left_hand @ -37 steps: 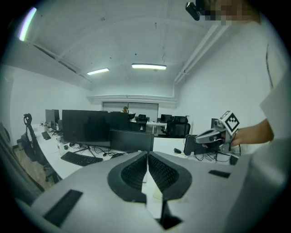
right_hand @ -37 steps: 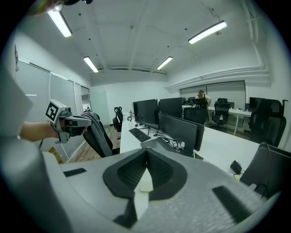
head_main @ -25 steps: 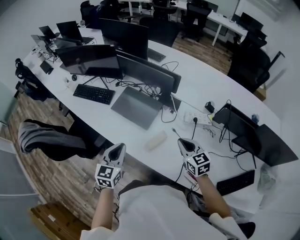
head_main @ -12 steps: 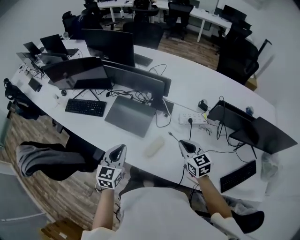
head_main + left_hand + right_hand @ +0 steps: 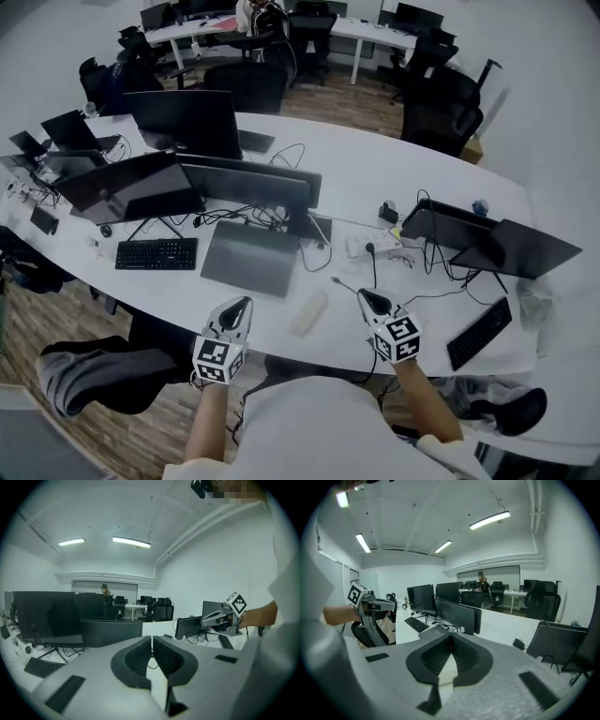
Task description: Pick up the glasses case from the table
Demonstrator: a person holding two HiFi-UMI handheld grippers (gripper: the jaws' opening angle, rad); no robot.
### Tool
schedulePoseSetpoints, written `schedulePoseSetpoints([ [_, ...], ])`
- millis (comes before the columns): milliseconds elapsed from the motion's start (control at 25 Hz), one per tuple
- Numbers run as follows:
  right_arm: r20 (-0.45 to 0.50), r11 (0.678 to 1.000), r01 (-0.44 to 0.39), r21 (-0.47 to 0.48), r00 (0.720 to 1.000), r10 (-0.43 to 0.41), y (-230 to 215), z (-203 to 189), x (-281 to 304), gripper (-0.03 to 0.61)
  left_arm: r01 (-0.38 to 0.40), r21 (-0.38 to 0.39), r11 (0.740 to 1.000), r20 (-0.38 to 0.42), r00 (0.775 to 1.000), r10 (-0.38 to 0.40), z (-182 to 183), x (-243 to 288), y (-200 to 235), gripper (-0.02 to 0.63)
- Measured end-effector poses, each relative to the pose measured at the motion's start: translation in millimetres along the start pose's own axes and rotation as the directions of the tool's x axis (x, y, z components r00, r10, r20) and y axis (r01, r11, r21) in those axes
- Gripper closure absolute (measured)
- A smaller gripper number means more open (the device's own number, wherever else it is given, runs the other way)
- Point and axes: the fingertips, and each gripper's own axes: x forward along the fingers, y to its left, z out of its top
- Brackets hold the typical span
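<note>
At the near edge of the table, your left gripper and right gripper had their jaws pressed together on nothing; the pale glasses case lay between them, untouched, just beside a closed grey laptop.

A grey laptop, seemingly closed, lies beside a black keyboard, before monitors.
</note>
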Motion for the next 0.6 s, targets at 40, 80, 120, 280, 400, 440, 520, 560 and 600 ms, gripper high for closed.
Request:
schedulePoseSetpoints([
  [40,-0.001,1.0,0.012,0.004,1.0,-0.012,1,1,0,0.578,0.014,0.001,1.0,-0.001,1.0,-0.014,0,2,3,0.603],
  [80,-0.001,1.0,0.024,0.006,1.0,-0.024,1,1,0,0.578,0.028,0.001,1.0,0.0,1.0,-0.028,1,5,5,0.601],
  [120,-0.002,0.999,0.035,0.009,0.999,-0.035,2,1,0,0.578,0.041,-0.001,0.999,0.0,0.999,-0.041,0,6,8,0.601],
  [280,0.003,0.998,0.067,0.019,0.998,-0.067,5,4,-1,0.578,0.077,-0.011,0.997,0.0,0.997,-0.077,0,11,18,0.602],
  [400,0.006,0.996,0.085,0.02,0.996,-0.085,5,7,-1,0.578,0.102,-0.015,0.995,0.006,0.995,-0.102,4,16,22,0.602],
  [440,0.005,0.996,0.091,0.02,0.996,-0.091,5,7,-1,0.578,0.108,-0.015,0.994,0.009,0.994,-0.108,5,17,23,0.602],
  [520,0.004,0.995,0.1,0.018,0.995,-0.1,5,9,-1,0.578,0.118,-0.013,0.993,0.013,0.993,-0.118,9,18,25,0.601],
  [560,0.006,0.995,0.103,0.017,0.995,-0.103,6,11,-1,0.578,0.121,-0.011,0.993,0.014,0.993,-0.12,11,19,26,0.601],
  [600,0.007,0.994,0.105,0.015,0.994,-0.105,6,12,0,0.578,0.122,-0.009,0.992,0.014,0.992,-0.122,12,20,27,0.601],
])
